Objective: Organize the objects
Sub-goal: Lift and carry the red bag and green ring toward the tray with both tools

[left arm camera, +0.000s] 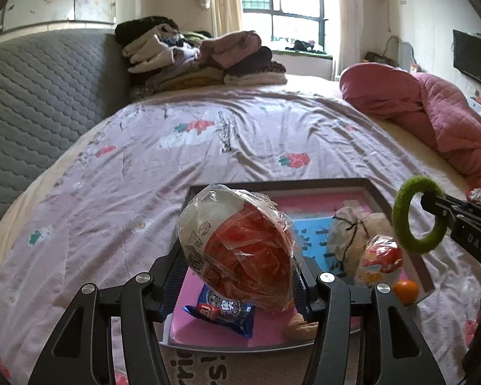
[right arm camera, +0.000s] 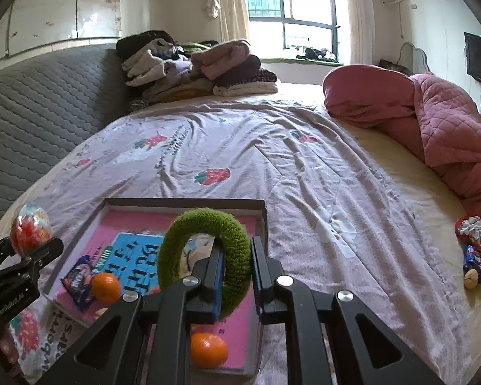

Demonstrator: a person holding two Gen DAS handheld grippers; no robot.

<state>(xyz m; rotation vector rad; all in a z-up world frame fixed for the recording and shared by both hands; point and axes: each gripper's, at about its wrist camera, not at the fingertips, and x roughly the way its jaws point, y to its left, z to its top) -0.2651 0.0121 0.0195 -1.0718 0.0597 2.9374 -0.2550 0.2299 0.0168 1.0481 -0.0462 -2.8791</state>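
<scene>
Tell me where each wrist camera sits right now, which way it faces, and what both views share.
Left wrist: on the left gripper, looking along its fingers, down over the tray toward the window; its jaws hold a wrapped egg toy; the right gripper enters from the right.
Right wrist: on the right gripper, same heading, shut on a green ring; the left gripper shows at left.
Shared: tray, egg toy, green ring, an orange, bedsheet, pink quilt.
</scene>
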